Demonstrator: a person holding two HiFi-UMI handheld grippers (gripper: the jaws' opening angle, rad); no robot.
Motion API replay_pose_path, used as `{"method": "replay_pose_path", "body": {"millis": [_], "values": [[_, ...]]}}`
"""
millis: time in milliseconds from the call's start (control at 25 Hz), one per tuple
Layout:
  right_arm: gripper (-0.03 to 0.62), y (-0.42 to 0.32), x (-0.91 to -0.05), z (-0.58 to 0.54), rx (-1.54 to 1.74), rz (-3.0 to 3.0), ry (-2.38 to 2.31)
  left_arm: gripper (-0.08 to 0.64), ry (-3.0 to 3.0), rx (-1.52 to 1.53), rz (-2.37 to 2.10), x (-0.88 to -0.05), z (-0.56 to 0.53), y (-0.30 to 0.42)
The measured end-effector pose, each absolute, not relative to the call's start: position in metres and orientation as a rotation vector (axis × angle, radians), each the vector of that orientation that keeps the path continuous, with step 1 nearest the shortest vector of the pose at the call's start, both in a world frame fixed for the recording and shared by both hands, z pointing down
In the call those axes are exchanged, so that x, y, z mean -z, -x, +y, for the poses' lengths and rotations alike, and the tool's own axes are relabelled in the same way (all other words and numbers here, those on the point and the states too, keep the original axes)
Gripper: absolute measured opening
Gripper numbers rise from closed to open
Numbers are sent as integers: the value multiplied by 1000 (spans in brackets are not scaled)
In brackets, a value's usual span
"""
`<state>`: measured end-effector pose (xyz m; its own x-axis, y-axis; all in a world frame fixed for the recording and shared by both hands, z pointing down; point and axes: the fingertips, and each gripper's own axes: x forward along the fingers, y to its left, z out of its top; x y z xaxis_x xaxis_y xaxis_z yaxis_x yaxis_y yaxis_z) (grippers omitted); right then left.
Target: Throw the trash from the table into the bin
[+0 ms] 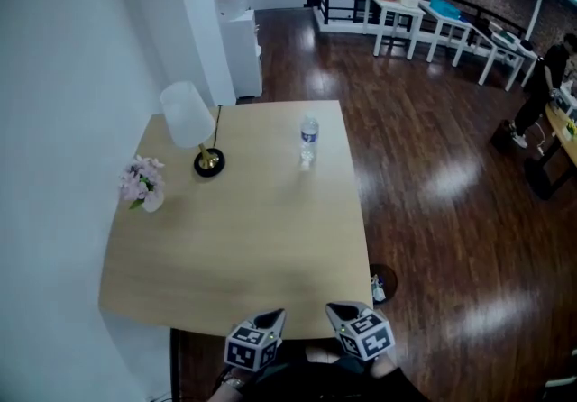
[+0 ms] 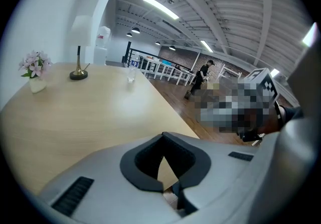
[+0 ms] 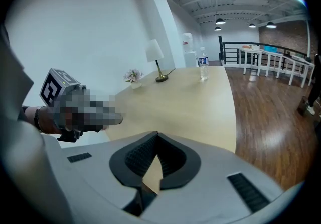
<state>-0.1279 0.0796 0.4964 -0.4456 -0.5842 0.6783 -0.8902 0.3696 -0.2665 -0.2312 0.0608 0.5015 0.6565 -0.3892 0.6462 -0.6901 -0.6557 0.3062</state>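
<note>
Both tools sit low over the near edge of the light wooden table (image 1: 252, 238). The left gripper (image 2: 163, 136) is clenched, its dark pads meeting at the tips with nothing caught between them, and the right gripper (image 3: 157, 135) just beside it is clamped together the same way, also empty. Well ahead of both, roughly on the line between them and toward the table's far edge, a clear water bottle (image 1: 309, 132) stands upright. Just on the grippers' side of it lies a small pale scrap (image 1: 306, 159), possibly crumpled wrapping, though it is too small to tell. Far ahead and to the left gripper's outer side stand a white-shaded lamp (image 1: 189, 116) and a little vase of pink flowers (image 1: 142, 179). Beyond the right gripper's outer side the table ends and dark glossy floor (image 1: 433, 211) spreads away.
</note>
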Motion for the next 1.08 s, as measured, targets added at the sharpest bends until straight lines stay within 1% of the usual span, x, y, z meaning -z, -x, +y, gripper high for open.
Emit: {"method": "replay_pose_path", "body": {"millis": [440, 1080], "values": [[0, 129, -498, 79, -792, -2121, -1259, 0, -2330, -693, -835, -502, 59, 239], [0, 116, -500, 77, -777, -2138, -1266, 0, -2344, -711, -822, -504, 61, 224]]}}
